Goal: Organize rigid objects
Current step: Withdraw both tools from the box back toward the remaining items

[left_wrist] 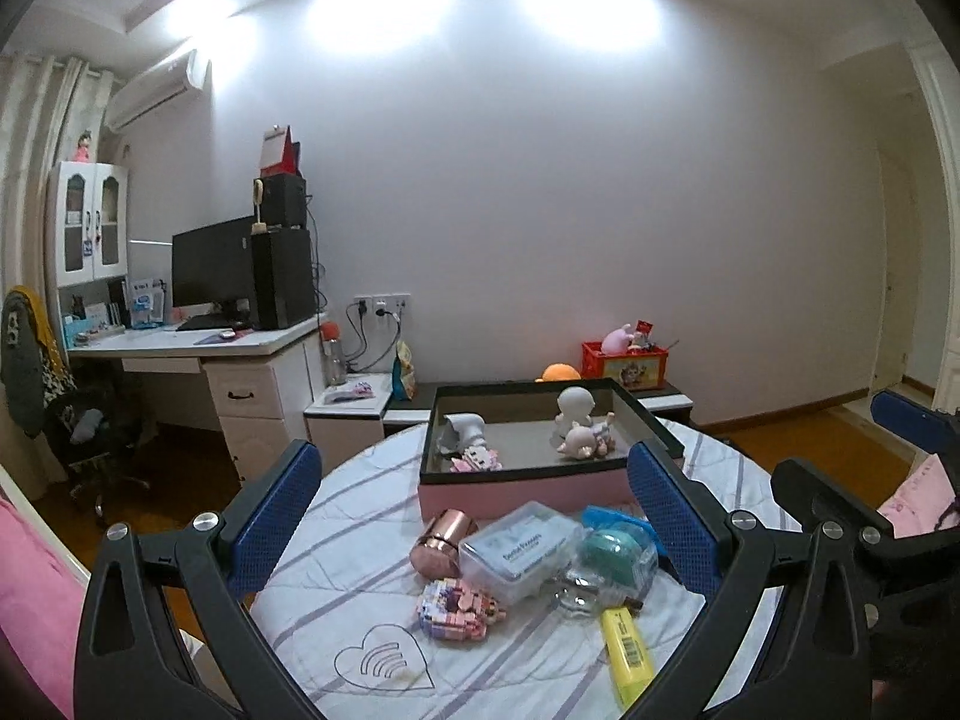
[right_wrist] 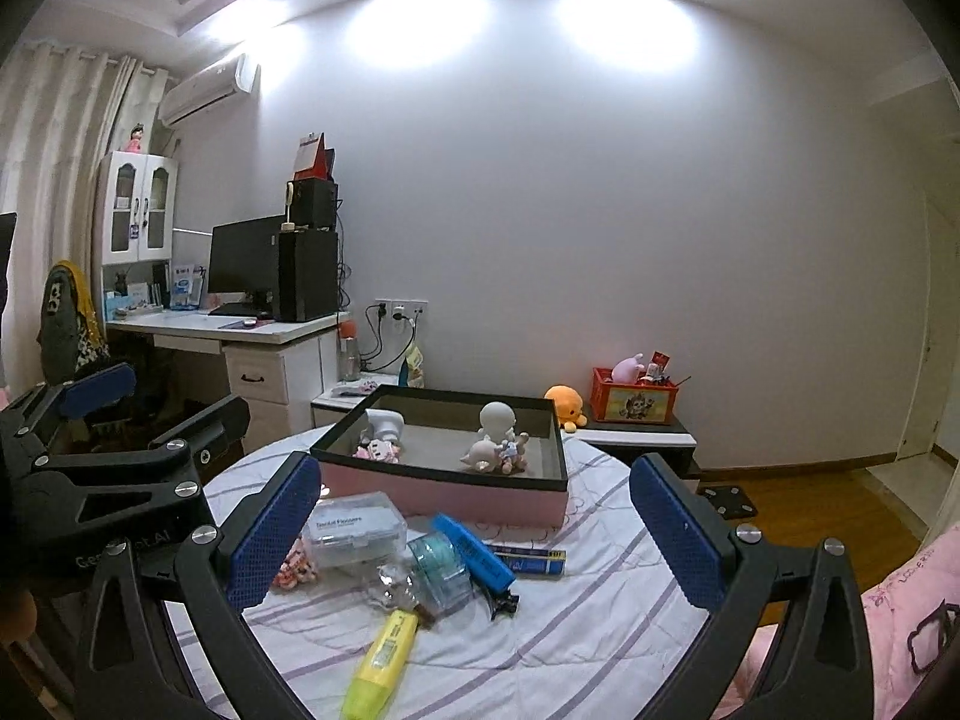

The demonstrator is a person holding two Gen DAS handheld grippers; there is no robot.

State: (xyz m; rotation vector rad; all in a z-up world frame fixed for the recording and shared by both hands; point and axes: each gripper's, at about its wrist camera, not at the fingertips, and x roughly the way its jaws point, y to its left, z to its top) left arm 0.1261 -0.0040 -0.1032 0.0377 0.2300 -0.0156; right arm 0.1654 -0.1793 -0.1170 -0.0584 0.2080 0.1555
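Nearest, both claws spread wide and holding nothing: left gripper (left_wrist: 474,519) and right gripper (right_wrist: 477,531), poised above the round table (left_wrist: 336,612) with its striped cloth. Just beyond the fingertips, a loose cluster: yellow highlighter (right_wrist: 381,663), pink block figure (left_wrist: 459,606), clear plastic case (left_wrist: 519,549), copper cylinder (left_wrist: 441,543), teal tape dispenser (right_wrist: 441,564), blue highlighter (right_wrist: 474,552). Farther back on the table, the pink box (right_wrist: 456,495), containing a white figurine (right_wrist: 498,420) and small dolls. Behind, against the wall, a red crate (right_wrist: 633,399) and orange plush (right_wrist: 564,399).
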